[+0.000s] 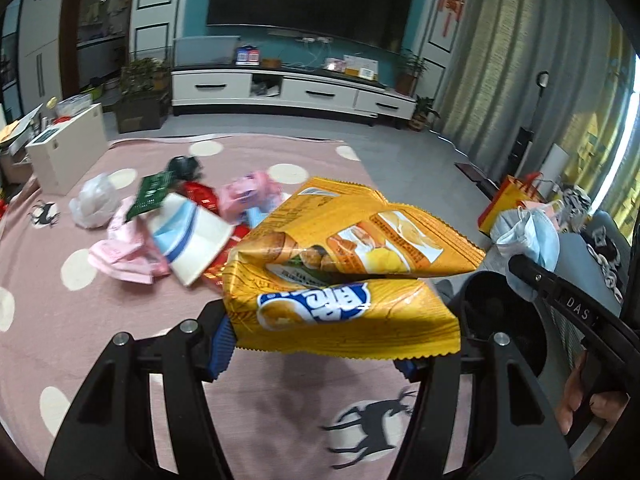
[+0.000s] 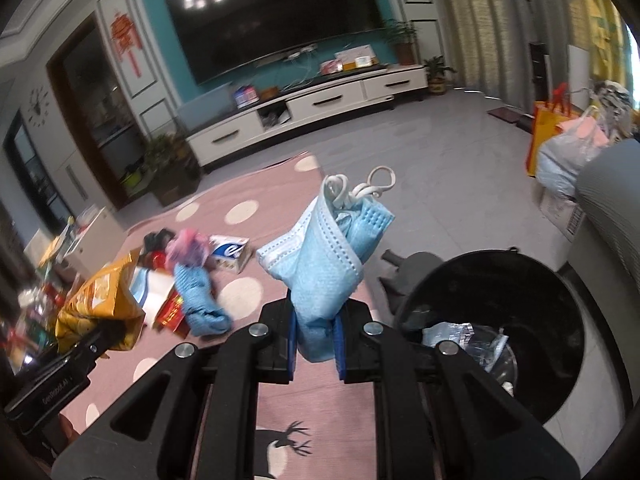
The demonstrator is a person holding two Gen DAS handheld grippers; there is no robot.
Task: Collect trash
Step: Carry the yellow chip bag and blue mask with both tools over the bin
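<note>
Two pieces of trash are lifted above the pink spotted rug [image 1: 120, 320]: the left gripper [image 1: 316, 344] has its jaws clamped on a crumpled yellow snack bag [image 1: 340, 264] with a blue logo. The right gripper [image 2: 316, 344] has its jaws pinched on a folded light-blue face mask [image 2: 324, 252], just beside the black bin [image 2: 500, 320] at the rug's edge.

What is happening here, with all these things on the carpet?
A person is collecting trash with two handheld grippers. The left gripper holds a yellow snack bag, and the right gripper is shut on a blue face mask. A black trash bin with some wrappers inside stands close by on the right. More litter lies on the pink rug.
</note>
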